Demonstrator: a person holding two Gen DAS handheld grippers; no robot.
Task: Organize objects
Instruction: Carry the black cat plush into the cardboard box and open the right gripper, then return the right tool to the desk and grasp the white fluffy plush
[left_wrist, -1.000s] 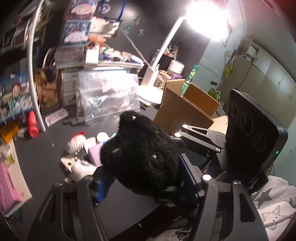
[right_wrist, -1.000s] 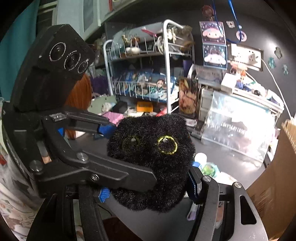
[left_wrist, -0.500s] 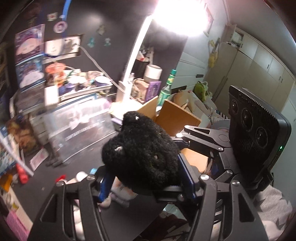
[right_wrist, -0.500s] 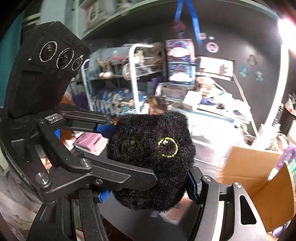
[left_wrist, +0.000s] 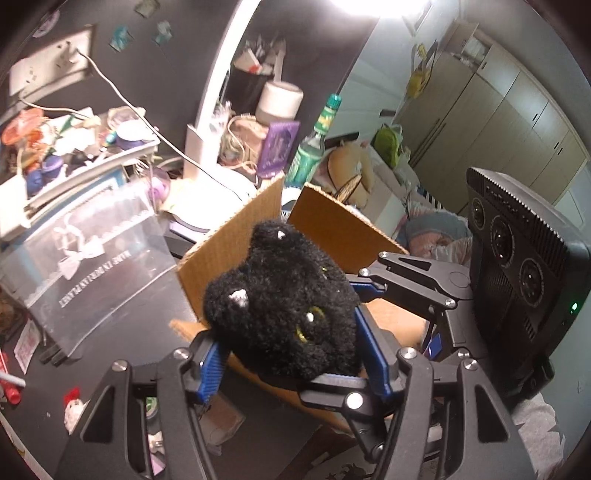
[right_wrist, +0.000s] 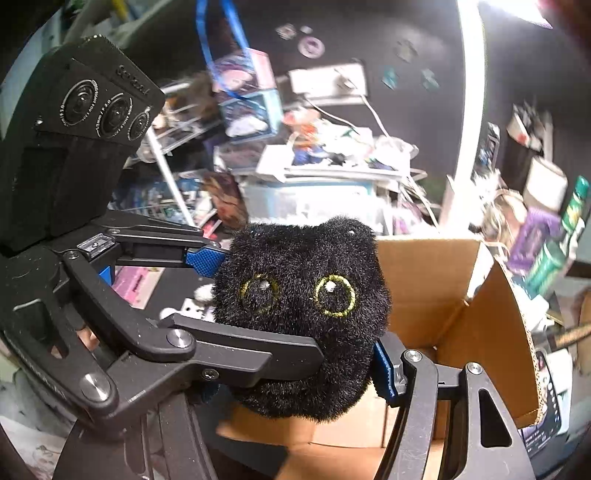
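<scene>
A black plush cat (left_wrist: 284, 306) with yellow eyes is held in the air by both grippers at once. My left gripper (left_wrist: 291, 354) is shut on its sides in the left wrist view. My right gripper (right_wrist: 303, 354) is shut on it too, and the cat's face (right_wrist: 303, 295) fills the middle of the right wrist view. The other gripper's fingers (right_wrist: 207, 260) reach in from the left there. An open cardboard box (left_wrist: 332, 229) stands right behind and under the cat, and it also shows in the right wrist view (right_wrist: 461, 317).
A clear plastic case (left_wrist: 92, 251) stands on the dark desk (left_wrist: 122, 332) to the left. A white desk lamp (left_wrist: 207, 140), a green bottle (left_wrist: 310, 147) and cluttered shelves (right_wrist: 325, 158) stand behind the box. Small toys (left_wrist: 72, 410) lie at the lower left.
Both grippers have swung right with the plush cat, from over the open desk to just above the cardboard box. The grip on the cat has not changed.
</scene>
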